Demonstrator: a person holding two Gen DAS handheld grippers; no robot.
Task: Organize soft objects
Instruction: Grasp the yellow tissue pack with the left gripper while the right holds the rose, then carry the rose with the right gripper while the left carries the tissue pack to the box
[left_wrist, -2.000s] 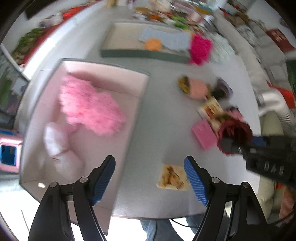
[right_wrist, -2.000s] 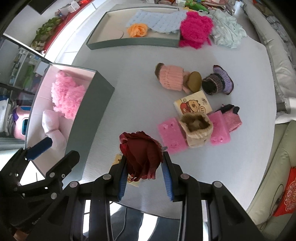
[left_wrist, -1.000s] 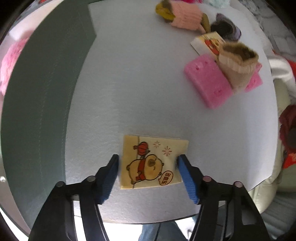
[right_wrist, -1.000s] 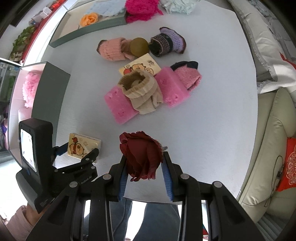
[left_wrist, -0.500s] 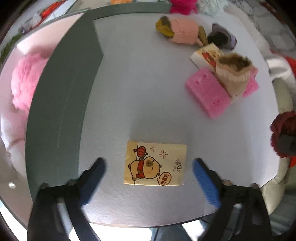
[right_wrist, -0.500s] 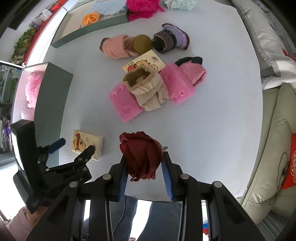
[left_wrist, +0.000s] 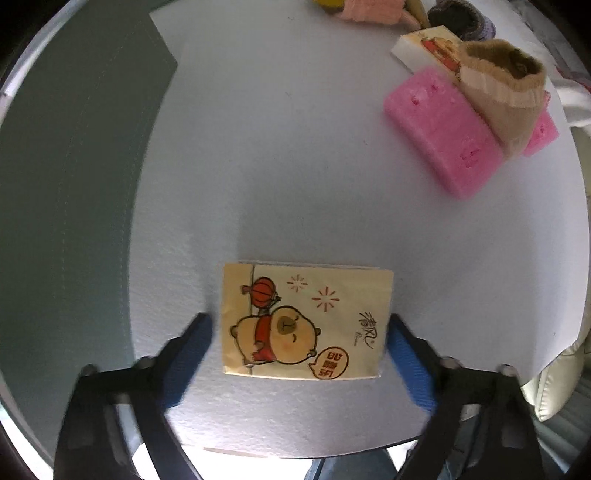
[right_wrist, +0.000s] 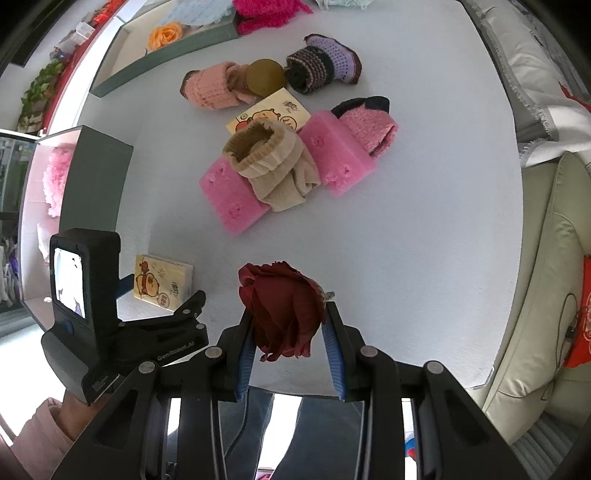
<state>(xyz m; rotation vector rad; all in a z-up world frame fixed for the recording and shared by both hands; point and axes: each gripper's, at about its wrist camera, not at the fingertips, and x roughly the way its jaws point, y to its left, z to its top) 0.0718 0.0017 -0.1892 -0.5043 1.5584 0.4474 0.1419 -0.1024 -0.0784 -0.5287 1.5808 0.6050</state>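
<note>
A yellow tissue pack (left_wrist: 306, 321) with a cartoon bear lies flat on the white table near its front edge. My left gripper (left_wrist: 297, 328) points down over it with a blue finger on each side. Its jaws are closing; the right pad is at the pack's edge and a small gap shows at the left pad. The right wrist view shows the same pack (right_wrist: 162, 282) under the left gripper (right_wrist: 162, 290). My right gripper (right_wrist: 288, 325) is shut on a dark red fabric rose (right_wrist: 280, 306), held above the table.
Two pink sponges (right_wrist: 232, 195) with a tan sock (right_wrist: 273, 166) across them lie mid-table, beside a second tissue pack (right_wrist: 269, 114), a pink sock (right_wrist: 210, 88) and a purple bootie (right_wrist: 325, 62). A grey box (right_wrist: 92, 177) stands left, a tray (right_wrist: 122, 70) behind, a sofa (right_wrist: 546, 258) right.
The left gripper let go of the tissue pack, spread wide while pulling back, then came down close again with its fingers narrowing on the pack. The right gripper kept still with the rose.
</note>
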